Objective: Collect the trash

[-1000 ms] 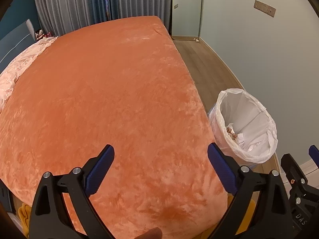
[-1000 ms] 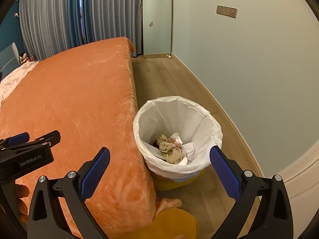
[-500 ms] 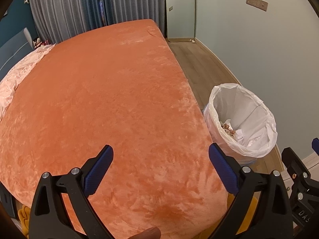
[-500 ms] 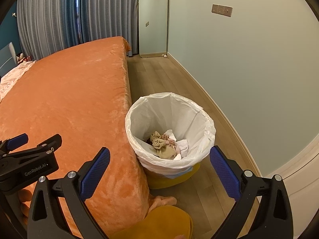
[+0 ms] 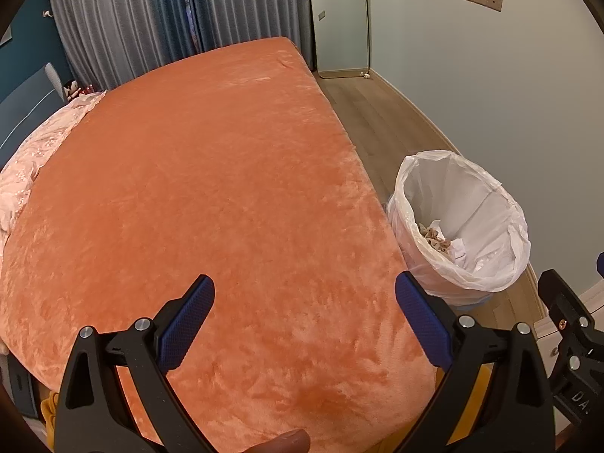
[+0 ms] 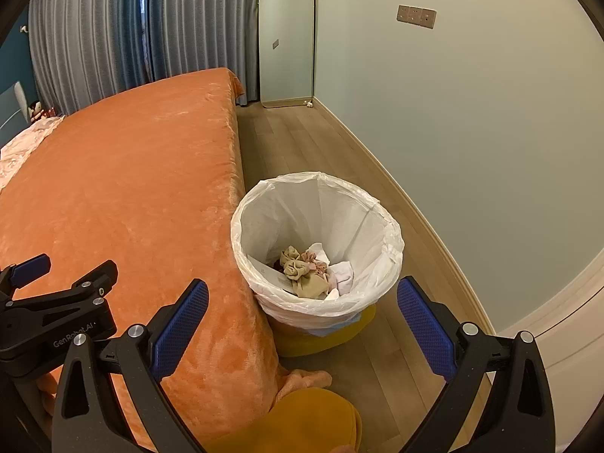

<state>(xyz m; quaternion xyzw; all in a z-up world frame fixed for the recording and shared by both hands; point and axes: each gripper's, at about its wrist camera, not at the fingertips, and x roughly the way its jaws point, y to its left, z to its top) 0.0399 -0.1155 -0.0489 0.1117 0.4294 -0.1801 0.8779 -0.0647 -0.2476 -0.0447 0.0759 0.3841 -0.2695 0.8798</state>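
A yellow bin lined with a white bag (image 6: 392, 234) stands on the floor against the bed's side; it also shows in the left wrist view (image 5: 517, 226). Crumpled tan, pink and white trash (image 6: 305, 271) lies in its bottom and shows in the left wrist view (image 5: 438, 239). My left gripper (image 5: 304, 324) is open and empty above the near end of the orange bed (image 5: 211, 173). My right gripper (image 6: 302, 324) is open and empty, above and just in front of the bin. The left gripper also shows at the left of the right wrist view (image 6: 56, 302).
The orange bed (image 6: 124, 173) fills the left. A pink quilt (image 5: 34, 162) lies at its far left. A wooden floor strip (image 6: 302, 143) runs between bed and pale wall. A mirror (image 6: 287, 34) and curtains (image 5: 151, 15) stand at the far end. A yellow slipper (image 6: 302, 422) is below.
Both grippers have drawn back and up a little; the bin and bed look slightly farther away. Both stay open and empty.
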